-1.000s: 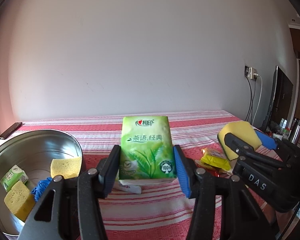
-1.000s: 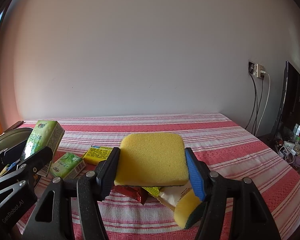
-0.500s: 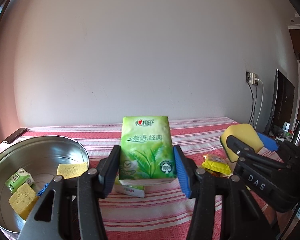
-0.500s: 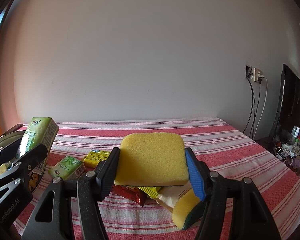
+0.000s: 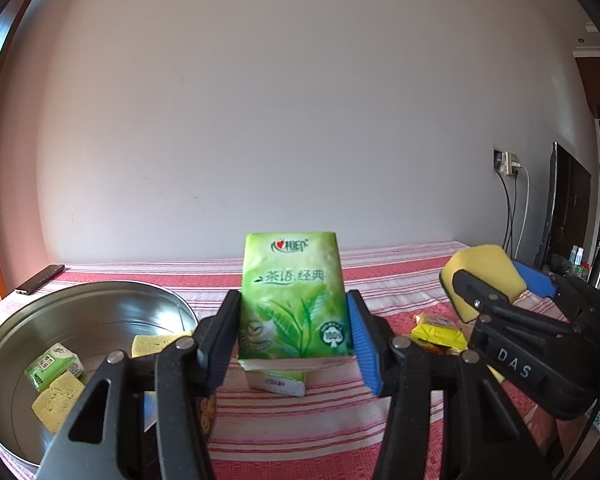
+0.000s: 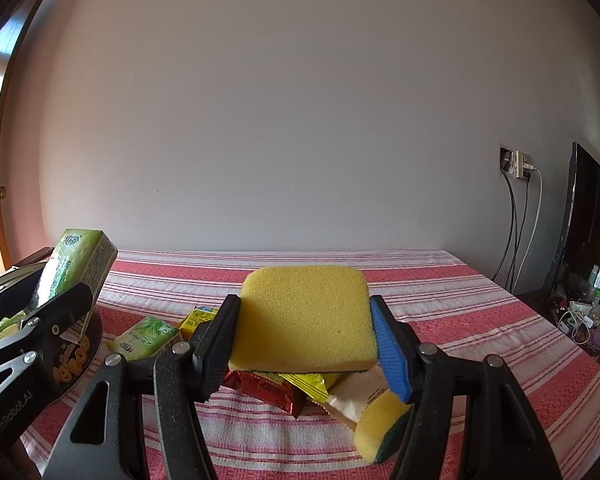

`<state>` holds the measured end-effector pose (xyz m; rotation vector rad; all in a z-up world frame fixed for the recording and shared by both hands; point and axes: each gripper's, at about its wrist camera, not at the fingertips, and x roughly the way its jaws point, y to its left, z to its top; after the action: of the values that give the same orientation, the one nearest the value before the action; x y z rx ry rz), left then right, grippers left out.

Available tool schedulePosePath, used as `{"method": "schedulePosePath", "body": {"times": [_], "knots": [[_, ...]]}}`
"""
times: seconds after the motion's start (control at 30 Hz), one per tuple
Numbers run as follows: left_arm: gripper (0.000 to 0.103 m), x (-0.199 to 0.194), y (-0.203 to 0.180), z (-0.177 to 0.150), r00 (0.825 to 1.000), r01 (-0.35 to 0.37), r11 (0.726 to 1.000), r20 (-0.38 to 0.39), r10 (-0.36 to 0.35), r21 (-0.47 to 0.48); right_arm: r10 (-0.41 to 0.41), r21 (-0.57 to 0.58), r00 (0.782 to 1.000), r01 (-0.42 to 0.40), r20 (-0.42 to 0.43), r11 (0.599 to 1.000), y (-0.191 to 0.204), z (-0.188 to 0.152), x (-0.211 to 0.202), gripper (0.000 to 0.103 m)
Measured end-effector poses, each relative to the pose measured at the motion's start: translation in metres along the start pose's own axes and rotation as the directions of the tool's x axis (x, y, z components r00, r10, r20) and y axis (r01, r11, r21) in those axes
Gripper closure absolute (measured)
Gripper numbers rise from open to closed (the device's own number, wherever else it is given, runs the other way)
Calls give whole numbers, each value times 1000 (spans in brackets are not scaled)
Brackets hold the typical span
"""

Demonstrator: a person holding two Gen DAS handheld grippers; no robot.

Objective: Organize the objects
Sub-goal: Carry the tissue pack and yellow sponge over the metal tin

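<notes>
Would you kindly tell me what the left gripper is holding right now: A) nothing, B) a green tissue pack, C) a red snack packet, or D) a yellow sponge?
B: in the left wrist view the left gripper is clamped on the upright green tissue pack above the striped cloth.

Your left gripper (image 5: 294, 334), one pad blue and one black, grips a green leaf-printed tissue pack (image 5: 293, 298); your right (image 6: 304, 334) grips a yellow sponge (image 6: 305, 318). The cloth (image 6: 440, 304) is red-and-white striped, the tin (image 5: 96, 312) silver.
</notes>
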<state>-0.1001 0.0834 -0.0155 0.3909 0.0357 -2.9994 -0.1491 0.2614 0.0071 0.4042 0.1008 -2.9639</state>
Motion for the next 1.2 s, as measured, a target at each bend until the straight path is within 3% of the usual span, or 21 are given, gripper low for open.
{"method": "schedulePosePath", "body": {"times": [0.7, 1.0, 1.2], "knots": [[51, -29, 79, 14, 991, -136, 989, 1, 137, -59, 209, -160, 978, -202, 27, 966, 93, 39, 7, 37], [51, -40, 127, 17, 968, -251, 963, -11, 251, -97, 305, -194, 952, -298, 7, 935, 139, 56, 22, 37], [51, -42, 162, 12, 954, -301, 945, -53, 296, -129, 381, -216, 924, -378, -30, 900, 184, 57, 22, 37]]}}
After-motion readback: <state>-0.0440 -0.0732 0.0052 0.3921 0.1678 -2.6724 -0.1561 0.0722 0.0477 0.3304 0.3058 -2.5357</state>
